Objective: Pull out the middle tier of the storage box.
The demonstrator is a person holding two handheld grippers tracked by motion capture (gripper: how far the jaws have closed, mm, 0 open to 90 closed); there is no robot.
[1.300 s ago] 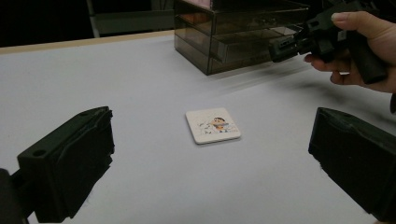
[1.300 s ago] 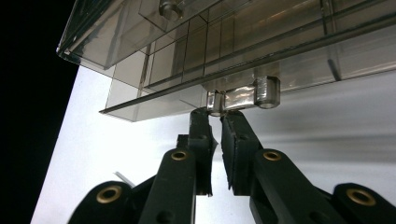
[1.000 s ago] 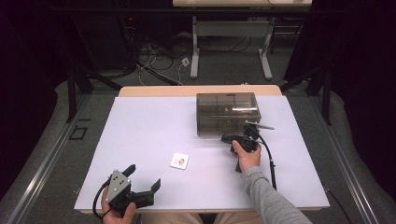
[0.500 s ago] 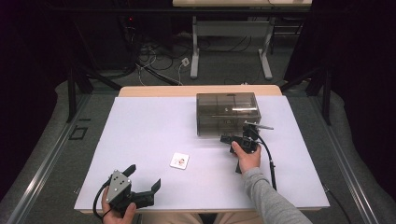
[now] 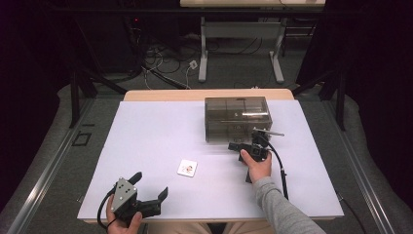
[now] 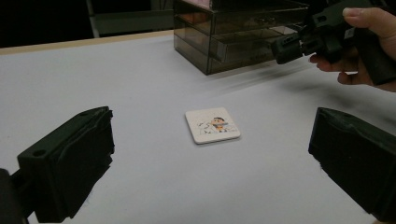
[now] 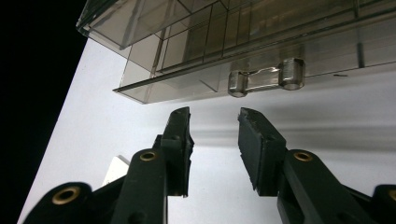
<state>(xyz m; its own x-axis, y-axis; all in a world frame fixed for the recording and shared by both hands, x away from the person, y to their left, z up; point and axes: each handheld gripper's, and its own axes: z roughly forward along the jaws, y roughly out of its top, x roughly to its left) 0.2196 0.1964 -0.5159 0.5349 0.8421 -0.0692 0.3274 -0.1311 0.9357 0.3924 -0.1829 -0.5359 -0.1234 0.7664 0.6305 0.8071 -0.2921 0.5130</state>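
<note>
Two jaws of my right gripper (image 7: 214, 122), having just been opening with nothing between them, are facing the light, slippery drawer box's (image 7: 261, 42) small clear handle (image 7: 266, 77), the only stiff hold

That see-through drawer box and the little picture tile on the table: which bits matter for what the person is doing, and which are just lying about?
In use:
- smoky clear drawer box, bottom drawer partly out
- its clear drawer handle, just ahead of the jaws
- right claw, open, jaws just been opening, nothing between them

Lying about:
- cartoon picture tile, flat on the white table
- left claw, open, off by the near edge
</note>
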